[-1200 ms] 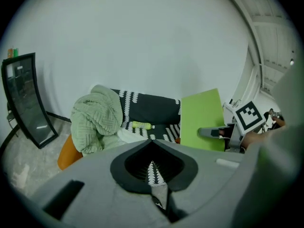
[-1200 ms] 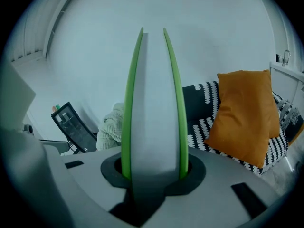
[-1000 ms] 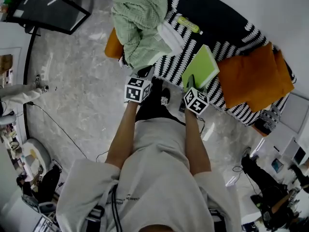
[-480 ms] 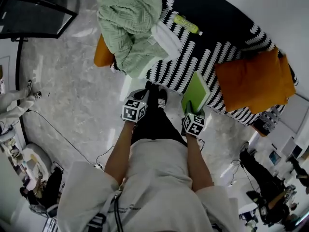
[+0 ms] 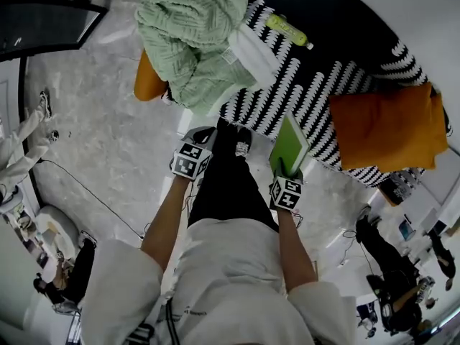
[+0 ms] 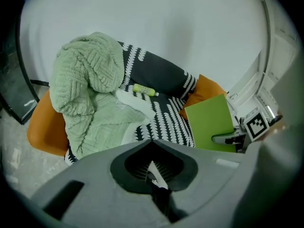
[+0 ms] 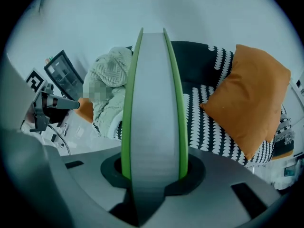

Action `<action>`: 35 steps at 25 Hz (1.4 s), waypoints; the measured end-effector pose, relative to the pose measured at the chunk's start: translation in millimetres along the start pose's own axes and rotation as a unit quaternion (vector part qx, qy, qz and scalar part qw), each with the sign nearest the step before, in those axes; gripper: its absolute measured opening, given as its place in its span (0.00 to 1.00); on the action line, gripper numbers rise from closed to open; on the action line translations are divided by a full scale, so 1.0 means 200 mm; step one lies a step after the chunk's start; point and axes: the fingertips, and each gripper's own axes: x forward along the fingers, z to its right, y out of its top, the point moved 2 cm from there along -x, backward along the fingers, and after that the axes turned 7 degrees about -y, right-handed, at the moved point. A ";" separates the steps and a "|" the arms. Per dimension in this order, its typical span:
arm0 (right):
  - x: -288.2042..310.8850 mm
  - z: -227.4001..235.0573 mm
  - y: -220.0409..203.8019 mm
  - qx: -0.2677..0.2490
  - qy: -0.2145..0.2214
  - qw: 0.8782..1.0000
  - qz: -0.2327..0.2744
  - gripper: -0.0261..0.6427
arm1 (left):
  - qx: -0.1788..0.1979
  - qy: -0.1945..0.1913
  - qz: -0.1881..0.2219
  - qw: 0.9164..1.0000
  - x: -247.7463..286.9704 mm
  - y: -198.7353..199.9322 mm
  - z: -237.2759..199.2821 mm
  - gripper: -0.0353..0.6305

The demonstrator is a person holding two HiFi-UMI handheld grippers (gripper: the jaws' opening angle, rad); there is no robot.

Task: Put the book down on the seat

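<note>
A green book (image 5: 290, 144) stands tilted, nearly edge-on, over the front edge of the black-and-white patterned sofa seat (image 5: 287, 85). My right gripper (image 5: 282, 169) is shut on its lower end. In the right gripper view the book (image 7: 153, 103) rises between the jaws with its page edge toward the camera and a green cover on each side. The left gripper view shows the book (image 6: 212, 122) held beside the seat by the right gripper (image 6: 228, 139). My left gripper (image 5: 198, 136) hangs left of the person's legs, above the floor, shut and holding nothing.
A pale green blanket (image 5: 194, 27) and a white cloth (image 5: 251, 49) are heaped on the sofa's left end. A yellow-green bottle (image 5: 287, 31) lies at the back. An orange cushion (image 5: 388, 124) fills the right end; another (image 5: 147, 81) is under the blanket.
The book has tipped from lying open-faced over the seat to steep and edge-on, and has come back toward the seat's front edge. Both grippers sit lower in the head view.
</note>
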 end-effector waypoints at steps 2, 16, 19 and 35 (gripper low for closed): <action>0.04 -0.01 0.01 0.005 0.000 1.000 -0.008 0.23 | 0.002 0.000 -0.007 1.000 0.04 0.02 -0.03 0.06; 0.34 -0.33 0.52 -0.014 0.018 1.000 0.007 0.23 | 0.061 -0.085 -0.019 0.994 0.20 0.39 -0.20 0.06; 0.44 -0.35 0.70 0.015 0.039 0.999 0.025 0.23 | 0.061 -0.057 -0.003 0.997 0.21 0.53 -0.32 0.06; 0.81 -0.60 0.98 0.148 0.278 0.949 -0.019 0.23 | 0.041 -0.032 -0.008 0.999 0.60 0.77 -0.57 0.06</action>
